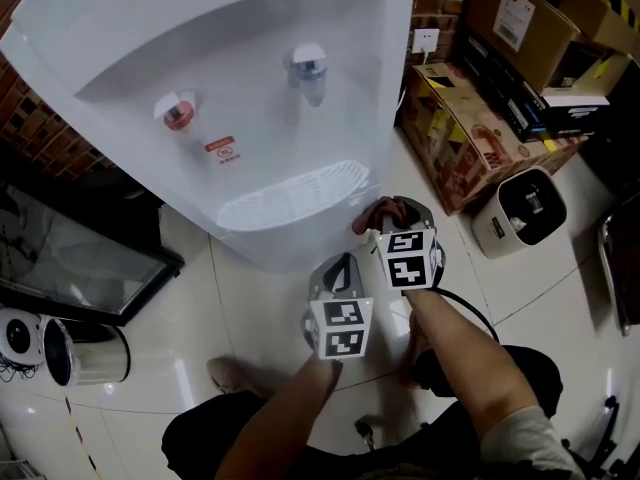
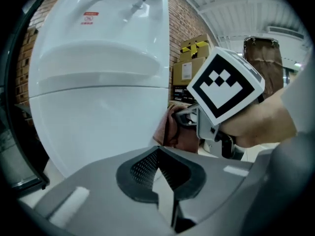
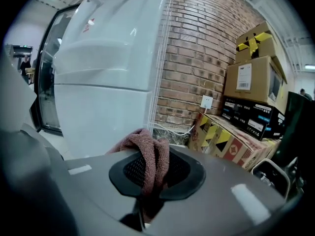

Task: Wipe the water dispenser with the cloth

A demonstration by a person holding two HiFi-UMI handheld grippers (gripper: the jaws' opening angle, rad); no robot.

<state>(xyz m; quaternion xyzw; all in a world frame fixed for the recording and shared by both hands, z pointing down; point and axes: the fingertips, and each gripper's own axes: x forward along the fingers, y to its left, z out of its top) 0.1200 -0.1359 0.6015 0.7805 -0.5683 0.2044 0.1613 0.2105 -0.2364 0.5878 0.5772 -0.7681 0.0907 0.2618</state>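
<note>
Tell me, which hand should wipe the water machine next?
Right. The right tool is clamped on the reddish-brown terry cloth, close beside the white plastic water dispenser. The left tool holds nothing.

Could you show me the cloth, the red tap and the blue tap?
cloth [image 3: 149, 157], right gripper view, its hanging fold
red tap [image 1: 178, 114], head view, its red front
blue tap [image 1: 308, 67], head view, its lever
</note>
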